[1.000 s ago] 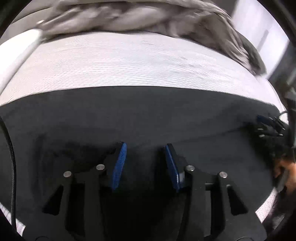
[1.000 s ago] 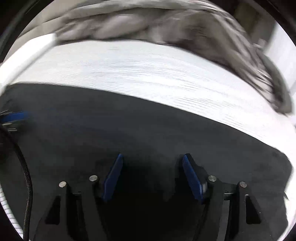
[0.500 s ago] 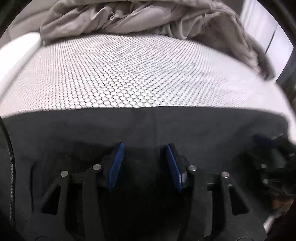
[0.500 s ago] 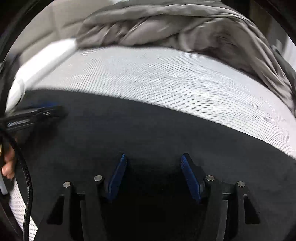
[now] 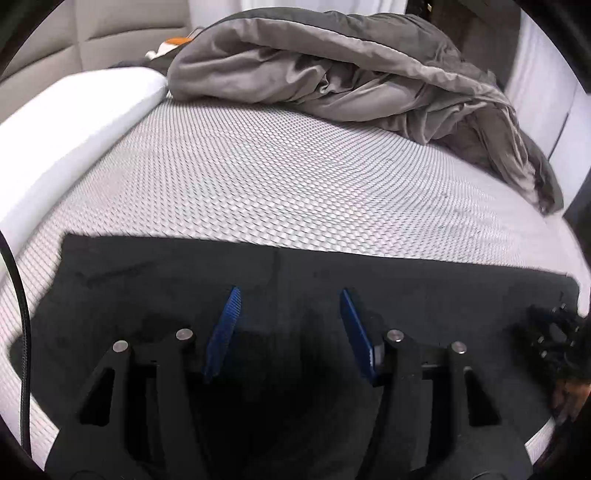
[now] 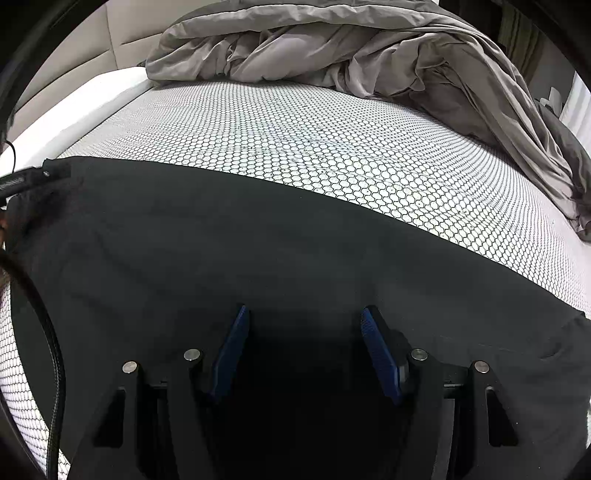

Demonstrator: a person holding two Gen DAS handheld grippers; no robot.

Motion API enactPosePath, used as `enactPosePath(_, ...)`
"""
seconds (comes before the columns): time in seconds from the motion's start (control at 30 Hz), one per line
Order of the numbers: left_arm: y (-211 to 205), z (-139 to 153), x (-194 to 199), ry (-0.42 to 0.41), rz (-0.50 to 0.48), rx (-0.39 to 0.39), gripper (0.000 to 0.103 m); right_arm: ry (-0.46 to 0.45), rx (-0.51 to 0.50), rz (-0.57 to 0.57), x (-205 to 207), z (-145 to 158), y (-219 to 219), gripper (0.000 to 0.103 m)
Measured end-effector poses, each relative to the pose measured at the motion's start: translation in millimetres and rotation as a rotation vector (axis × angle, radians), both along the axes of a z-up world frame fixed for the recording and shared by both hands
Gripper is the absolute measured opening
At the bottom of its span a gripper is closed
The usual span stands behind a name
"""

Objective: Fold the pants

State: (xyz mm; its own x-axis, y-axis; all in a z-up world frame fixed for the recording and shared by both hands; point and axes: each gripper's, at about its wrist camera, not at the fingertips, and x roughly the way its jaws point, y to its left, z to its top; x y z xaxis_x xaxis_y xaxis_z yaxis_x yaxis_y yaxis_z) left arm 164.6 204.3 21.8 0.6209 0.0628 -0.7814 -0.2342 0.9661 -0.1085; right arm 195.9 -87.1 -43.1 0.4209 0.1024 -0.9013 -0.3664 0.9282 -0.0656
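Bed: my work lies on it; mattress cover white with a black honeycomb print. Duvet: grey, crumpled in a heap across the far end, one corner trailing down the right-hand side. Headboard: beige, padded in panels, behind the heap at the left. Bolster: plain white, along the bed's left edge. Wall: pale, to the right. Light: even, bright.

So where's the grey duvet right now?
The grey duvet is bunched at the far end of the bed in both wrist views, trailing down the right edge, beyond the black pants.
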Motion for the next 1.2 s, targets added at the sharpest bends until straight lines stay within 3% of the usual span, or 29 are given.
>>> enactPosePath(0.1,17.4,-13.1,19.2,0.097,-0.026,0.117,0.053,0.0,-0.003,-0.001,0.7,0.8,1.6,0.064)
enactPosePath(0.13,28.5,-21.5,20.1,0.14,-0.032,0.128,0.046,-0.001,-0.008,0.0,-1.0,1.5,2.3,0.064)
enactPosePath(0.17,40.6,-32.4,23.2,0.181,-0.029,0.136,0.045,-0.005,-0.014,0.003,-2.7,1.8,3.2,0.064)
enactPosePath(0.2,54.4,-34.6,20.2,0.167,-0.021,0.123,0.045,-0.007,-0.016,0.006,-6.0,2.7,2.7,0.063)
enactPosePath(0.3,88.3,-28.6,5.6,0.17,0.132,0.192,0.041,-0.004,-0.006,0.02,-7.9,3.2,0.4,0.063)
enactPosePath(0.33,101.0,-23.6,-6.4,0.149,0.155,0.123,0.031,-0.001,-0.001,0.019,-7.4,4.0,-0.9,0.063)
enactPosePath(0.43,95.9,-6.7,-33.1,0.073,0.115,0.007,0.032,0.001,0.001,0.017,-6.6,4.9,-0.9,0.064)
enactPosePath(0.5,73.3,-4.4,-39.7,0.059,-0.008,0.005,0.036,-0.007,-0.013,0.022,-8.2,4.5,1.7,0.064)
enactPosePath(0.57,61.0,-16.9,-37.7,0.119,-0.067,0.069,0.038,-0.012,-0.021,0.026,-8.5,4.3,3.3,0.065)
enactPosePath(0.63,71.7,-29.6,-41.3,0.148,-0.029,0.084,0.04,-0.01,-0.016,0.024,-8.8,4.8,2.8,0.065)
enactPosePath(0.67,87.5,-28.0,-47.3,0.127,0.015,0.038,0.039,-0.008,-0.014,0.023,-9.1,4.9,2.4,0.065)
enactPosePath(0.7,97.0,-24.9,-51.2,0.117,0.054,0.017,0.037,-0.006,-0.011,0.023,-9.5,5.1,2.1,0.065)
enactPosePath(0.77,113.9,-17.2,-60.6,0.111,0.126,-0.008,0.021,-0.006,-0.014,0.022,-10.9,6.1,1.5,0.065)
enactPosePath(0.8,119.0,-14.3,-60.3,0.114,0.15,-0.033,0.021,-0.006,-0.015,0.021,-11.3,6.3,1.5,0.065)
enactPosePath(0.87,106.0,-1.9,-71.9,0.1,0.162,-0.049,0.022,-0.008,-0.024,0.02,-13.1,7.6,2.5,0.065)
enactPosePath(0.9,89.5,5.6,-78.2,0.071,0.114,-0.035,0.022,-0.01,-0.029,0.021,-14.8,9.7,3.9,0.065)
enactPosePath(0.97,54.9,10.8,-89.7,0.025,-0.001,-0.047,0.041,-0.01,-0.005,0.042,-19.9,15.9,7.2,0.065)
enactPosePath(1.03,36.1,0.2,-106.0,0.072,-0.043,-0.021,0.048,-0.013,0.038,0.07,-27.0,23.7,12.4,0.065)
enactPosePath(1.1,30.7,-14.1,-105.3,0.113,-0.022,0.028,0.054,-0.007,0.081,0.104,-35.6,31.1,20.5,0.065)
enactPosePath(1.17,37.1,-10.9,-115.9,0.084,0.042,0.002,0.055,-0.001,0.089,0.135,-44.2,33.7,26.7,0.065)
enactPosePath(1.2,38.4,-7.2,-120.4,0.088,0.086,0.027,0.055,0.0,0.063,0.155,-50.4,33.0,29.2,0.065)
